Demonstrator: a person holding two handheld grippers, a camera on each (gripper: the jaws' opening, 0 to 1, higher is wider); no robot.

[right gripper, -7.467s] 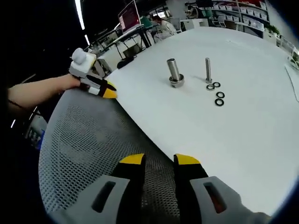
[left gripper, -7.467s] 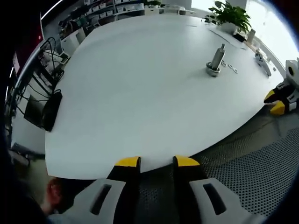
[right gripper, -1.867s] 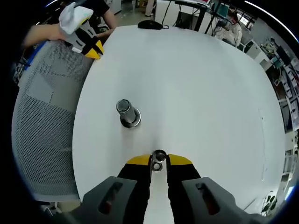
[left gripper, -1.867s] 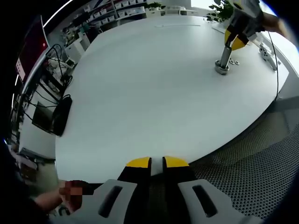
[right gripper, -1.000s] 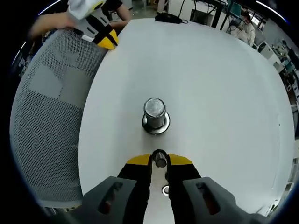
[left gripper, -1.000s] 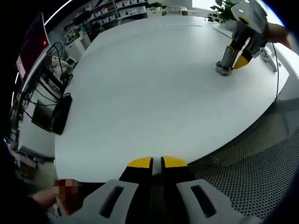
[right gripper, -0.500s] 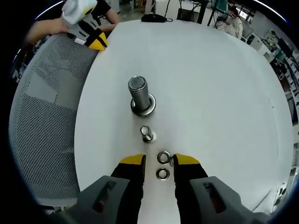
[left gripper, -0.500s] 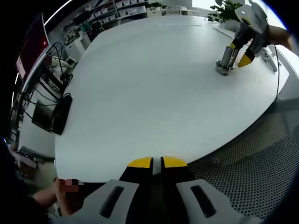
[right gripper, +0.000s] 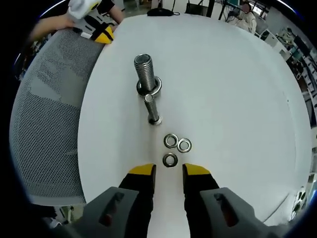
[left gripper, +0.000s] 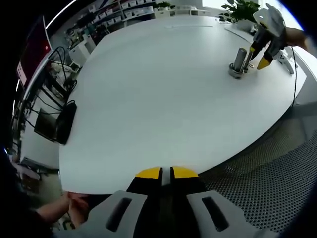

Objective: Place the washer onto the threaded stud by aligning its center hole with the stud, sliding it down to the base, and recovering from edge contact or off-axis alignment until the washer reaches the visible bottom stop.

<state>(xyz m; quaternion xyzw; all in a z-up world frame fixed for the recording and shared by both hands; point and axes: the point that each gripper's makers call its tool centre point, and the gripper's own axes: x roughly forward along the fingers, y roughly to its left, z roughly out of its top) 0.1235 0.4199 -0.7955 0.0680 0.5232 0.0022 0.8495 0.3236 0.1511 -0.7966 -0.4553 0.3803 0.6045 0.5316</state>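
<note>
Three washers [right gripper: 170,140] sit loose on the white table [right gripper: 233,89] just ahead of the right gripper [right gripper: 169,170], bunched in a little triangle: one nearly between the yellow tips, the other two side by side right past it. None of them is on a stud, and none is touching the jaws as far as I can see. The right gripper is released, jaws apart with bare table showing in the gap, nothing in it.

Further out along the same line is a thin stud [right gripper: 151,108] standing upright on its base, and right behind that the fat threaded stud [right gripper: 143,72] in its ring-shaped base. The thin one overlaps the fat one's base in the right gripper view, so I can't tell if they actually touch. Off to the left of the right gripper is the mesh chair back [right gripper: 47,124].

The left gripper [left gripper: 166,172] has its yellow tips squeezed nearly together, only a sliver between them, and nothing is visible in there. It sits at the near edge of the table. From its view the fat stud [left gripper: 239,60] is far ahead and off to the right, with the other gripper [left gripper: 263,44] just beyond it. A hand [left gripper: 74,204] shows low on the left.
</note>
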